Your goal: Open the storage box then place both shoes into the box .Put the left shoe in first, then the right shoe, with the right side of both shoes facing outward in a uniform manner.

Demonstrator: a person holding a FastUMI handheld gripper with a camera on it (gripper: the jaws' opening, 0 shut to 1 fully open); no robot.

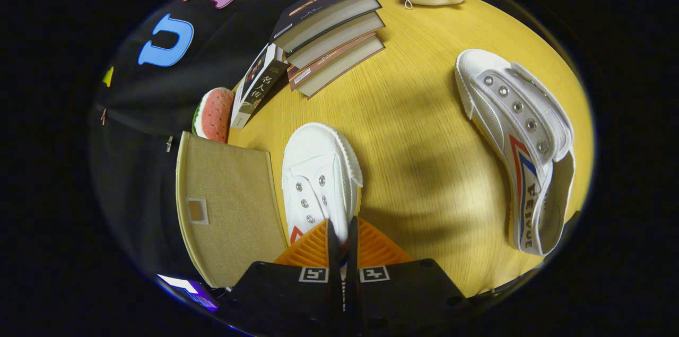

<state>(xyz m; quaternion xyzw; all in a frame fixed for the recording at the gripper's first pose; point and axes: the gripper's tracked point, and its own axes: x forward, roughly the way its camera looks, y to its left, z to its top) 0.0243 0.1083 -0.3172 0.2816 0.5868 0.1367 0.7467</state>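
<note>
The table (424, 130) looks like smooth, matt wood grain, and the storage box (228, 209) is coarse woven cloth. Both shoes, near (318, 178) and right (520, 135), are white canvas with shiny metal eyelets and ribbed rubber edging; the gripper (342, 239) fingers, nipped on the near one, carry ridged pads.

We get pretty even overhead light here, bright on the wooden table (424, 114) and no harsh glare anywhere. A big soft shadow spreads over the table just right of the white shoe (321, 180) pinched between the gripper (342, 236) fingers, with fuzzy edges, so we're guessing a diffuse source. The shoe itself is close to blowing out but its eyelets stay readable. Fisheye bending is strong: the book stack (331, 34) behind the shoe leans and curves, and detail softens toward the rim. The wall behind goes nearly black.
</note>
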